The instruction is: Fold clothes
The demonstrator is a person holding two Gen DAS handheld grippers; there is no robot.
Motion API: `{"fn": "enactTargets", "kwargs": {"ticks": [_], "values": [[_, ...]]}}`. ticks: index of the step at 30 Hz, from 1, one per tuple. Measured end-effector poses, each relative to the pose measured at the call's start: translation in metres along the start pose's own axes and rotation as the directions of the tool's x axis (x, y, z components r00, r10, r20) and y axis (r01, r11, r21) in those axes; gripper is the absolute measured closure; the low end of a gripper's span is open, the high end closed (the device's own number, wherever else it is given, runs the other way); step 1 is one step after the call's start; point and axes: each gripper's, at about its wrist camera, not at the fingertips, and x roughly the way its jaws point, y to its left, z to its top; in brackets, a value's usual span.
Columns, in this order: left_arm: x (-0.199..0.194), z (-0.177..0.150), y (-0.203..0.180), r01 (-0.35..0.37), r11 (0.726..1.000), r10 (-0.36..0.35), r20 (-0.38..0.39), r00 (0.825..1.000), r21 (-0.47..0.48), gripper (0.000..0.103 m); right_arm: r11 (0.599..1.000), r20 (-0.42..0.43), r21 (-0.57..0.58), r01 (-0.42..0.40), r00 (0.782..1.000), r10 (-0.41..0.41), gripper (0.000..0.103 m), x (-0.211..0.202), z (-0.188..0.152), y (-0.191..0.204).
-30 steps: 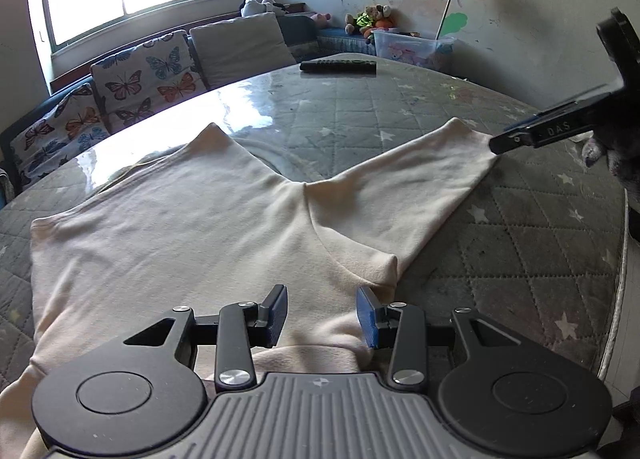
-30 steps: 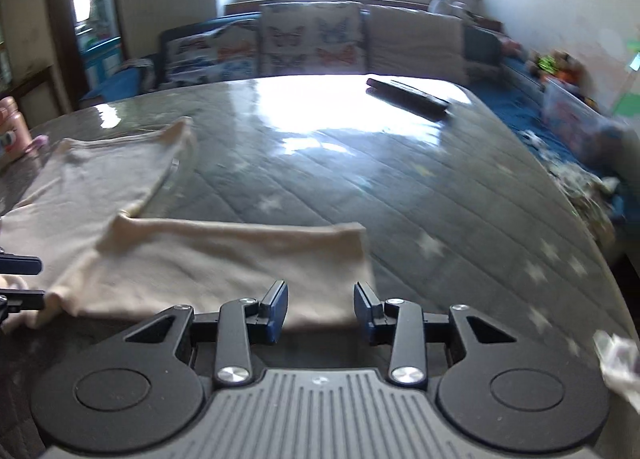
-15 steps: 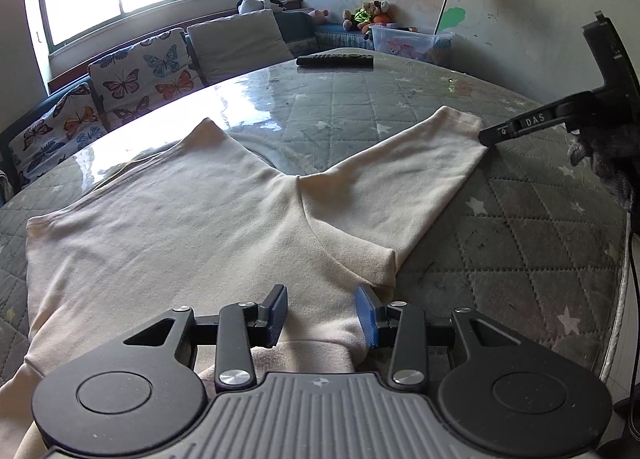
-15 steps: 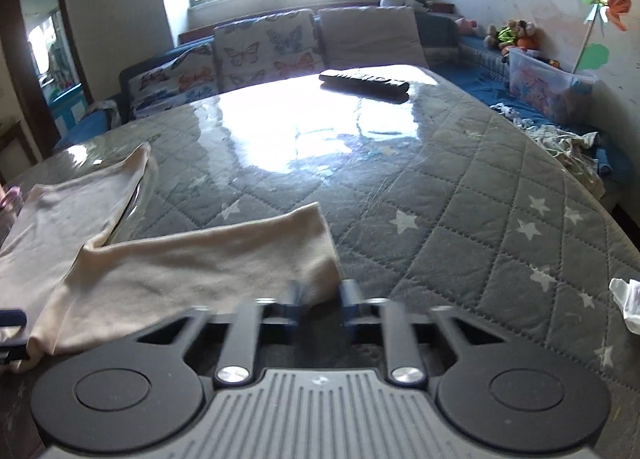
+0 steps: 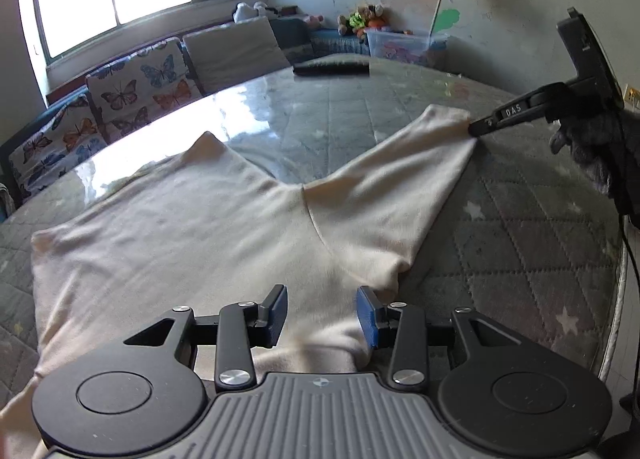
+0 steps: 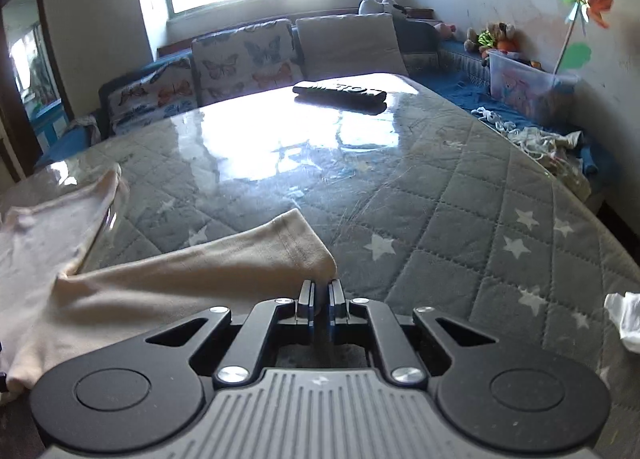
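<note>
Cream knit shirt [image 5: 208,235], soft and faintly fuzzy, lies flat on a grey quilted surface stitched in diamonds with pale stars, under a glossy clear cover that mirrors the window; whether this is a desk or a mattress [image 6: 460,219] I cannot tell. One sleeve [image 5: 392,195] runs out toward 2 o'clock in the left wrist view, tapering to a hemmed cuff. The left tongs [image 5: 322,315] stand apart, blue-padded fingers hovering over the shoulder cloth at 6 o'clock, with fabric between them but not pinched. The right tongs [image 6: 320,305] are drawn together and clamped on the cuff edge, which sits at 6 o'clock in their own view; from the left wrist camera they [image 5: 478,127] bite the cuff at 2 o'clock, and white letters "DAS" read on the black finger. A dark slim remote [image 6: 340,93] lies at 12 o'clock, well apart from the shirt
</note>
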Motion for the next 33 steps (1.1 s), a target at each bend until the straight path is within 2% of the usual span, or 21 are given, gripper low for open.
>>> {"fn": "enactTargets", "kwargs": {"ticks": [4,9,14,18,21,24,29,33], "values": [[0.003,0.007,0.0,0.003,1.0,-0.003,0.016,1.0,-0.012,0.062,0.999,0.017,0.037,-0.031,0.999,0.03,0.097,-0.006,0.004,-0.002],[0.011,0.005,-0.01,0.039,0.999,-0.039,0.01,0.999,0.02,0.063,0.997,0.065,0.027,-0.074,0.995,0.072,0.097,-0.025,0.02,0.007],[0.009,0.003,-0.012,0.052,0.998,-0.053,0.027,0.998,0.017,0.062,0.989,0.143,-0.059,-0.138,0.979,0.145,0.097,-0.054,0.052,0.042],[-0.004,-0.002,-0.003,0.048,0.999,-0.047,0.052,0.998,-0.015,0.062,0.967,0.188,-0.162,-0.197,0.956,0.226,0.097,-0.076,0.072,0.084],[-0.02,-0.01,0.01,0.024,0.998,-0.02,0.072,0.997,-0.053,0.062,0.934,0.196,-0.258,-0.247,0.933,0.301,0.097,-0.09,0.082,0.123],[-0.038,-0.022,0.029,-0.016,0.994,0.025,0.083,0.996,-0.109,0.062,0.877,0.167,-0.368,-0.308,0.906,0.388,0.097,-0.1,0.082,0.172],[-0.065,-0.049,0.059,-0.098,0.973,0.117,0.079,0.99,-0.209,0.062,0.777,0.068,-0.485,-0.402,0.868,0.491,0.097,-0.099,0.063,0.242],[-0.08,-0.068,0.075,-0.15,0.951,0.172,0.06,0.983,-0.27,0.062,0.704,-0.029,-0.534,-0.468,0.843,0.538,0.097,-0.087,0.04,0.289]]}}
